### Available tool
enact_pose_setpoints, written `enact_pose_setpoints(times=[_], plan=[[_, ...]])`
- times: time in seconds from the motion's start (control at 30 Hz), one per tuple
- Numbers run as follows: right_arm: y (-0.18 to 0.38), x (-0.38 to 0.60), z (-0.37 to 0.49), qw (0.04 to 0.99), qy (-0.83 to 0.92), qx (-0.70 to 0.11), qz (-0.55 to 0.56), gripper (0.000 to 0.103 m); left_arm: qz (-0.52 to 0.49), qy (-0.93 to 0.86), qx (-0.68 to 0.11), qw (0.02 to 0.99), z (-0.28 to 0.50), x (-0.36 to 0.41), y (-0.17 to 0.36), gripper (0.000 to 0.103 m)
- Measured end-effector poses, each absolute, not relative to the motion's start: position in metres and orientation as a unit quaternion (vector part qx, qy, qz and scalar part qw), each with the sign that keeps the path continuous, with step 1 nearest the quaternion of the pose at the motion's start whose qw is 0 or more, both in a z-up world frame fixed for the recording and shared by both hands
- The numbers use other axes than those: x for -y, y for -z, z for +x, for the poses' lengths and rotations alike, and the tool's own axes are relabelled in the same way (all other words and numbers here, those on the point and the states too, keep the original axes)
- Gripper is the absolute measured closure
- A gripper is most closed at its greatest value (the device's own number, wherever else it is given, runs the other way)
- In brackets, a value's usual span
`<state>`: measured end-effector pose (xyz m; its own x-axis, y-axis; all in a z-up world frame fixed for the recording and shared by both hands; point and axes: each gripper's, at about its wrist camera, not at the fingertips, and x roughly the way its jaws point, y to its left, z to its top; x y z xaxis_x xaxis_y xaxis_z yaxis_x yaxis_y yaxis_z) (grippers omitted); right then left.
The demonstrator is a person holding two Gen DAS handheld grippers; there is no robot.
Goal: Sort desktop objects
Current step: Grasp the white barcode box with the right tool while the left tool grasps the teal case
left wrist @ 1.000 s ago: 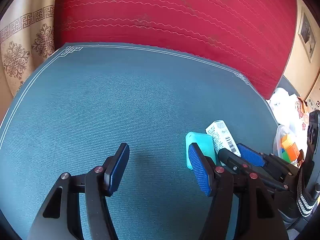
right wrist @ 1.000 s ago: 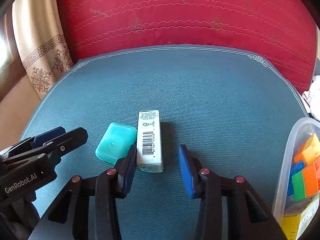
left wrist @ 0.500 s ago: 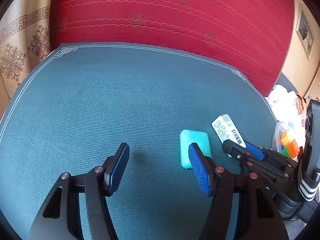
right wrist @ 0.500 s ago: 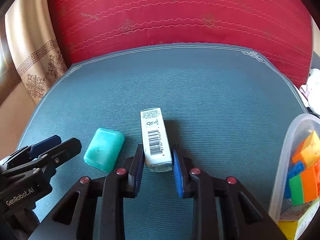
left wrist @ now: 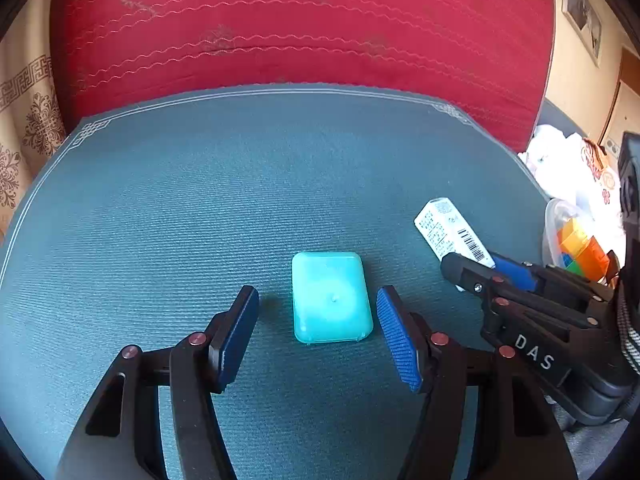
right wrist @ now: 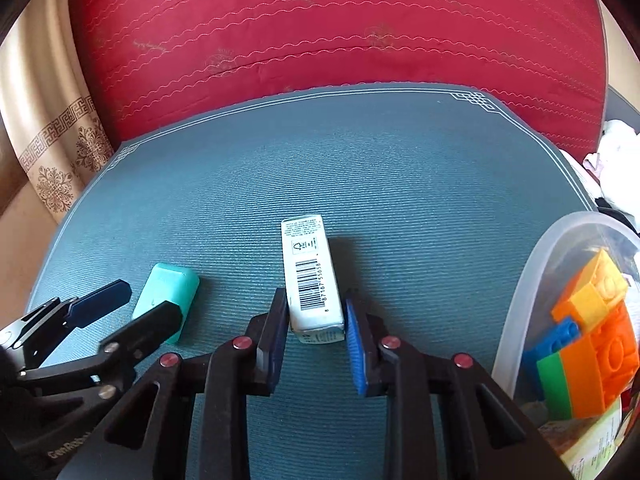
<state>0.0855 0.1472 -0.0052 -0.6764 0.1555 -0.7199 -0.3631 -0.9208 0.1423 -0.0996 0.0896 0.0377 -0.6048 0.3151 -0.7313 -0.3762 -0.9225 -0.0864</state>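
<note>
Here both claws work low over the blue mat point(left wrist: 160, 208), with bare mat ahead.

The right gripper point(right wrist: 316, 320) clamps the stiff, light white carton point(right wrist: 310, 276) by its long sides; the tub of bricks point(right wrist: 532, 280) stands just right. The left gripper point(left wrist: 316, 320), half-spread, straddles the smooth, possibly slippery teal case point(left wrist: 330, 296) without touching.

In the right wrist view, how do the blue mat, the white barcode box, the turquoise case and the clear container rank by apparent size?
Largest to smallest, as they look:
1. blue mat
2. clear container, cut off by the frame edge
3. white barcode box, close to the camera
4. turquoise case, partly hidden by the left gripper; its rank against the box is unsure
</note>
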Motion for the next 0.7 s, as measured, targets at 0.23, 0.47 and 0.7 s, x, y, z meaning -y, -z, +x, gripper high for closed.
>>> enact_pose_setpoints(times=[0.23,0.47,0.7], plan=[[0.006,-0.149,0.088,0.141,-0.906,-0.14,-0.375,0.073,-0.401,-0.895,-0.064,0.185,-0.104,-0.099,-0.035,0.038],[0.006,-0.149,0.088,0.14,-0.906,-0.141,-0.373,0.073,-0.394,-0.898,-0.073,0.181,-0.105,-0.105,-0.033,0.058],[0.007,-0.149,0.089,0.14,-0.907,-0.141,-0.37,0.073,-0.385,-0.903,-0.052,0.183,-0.097,-0.091,-0.037,0.06]])
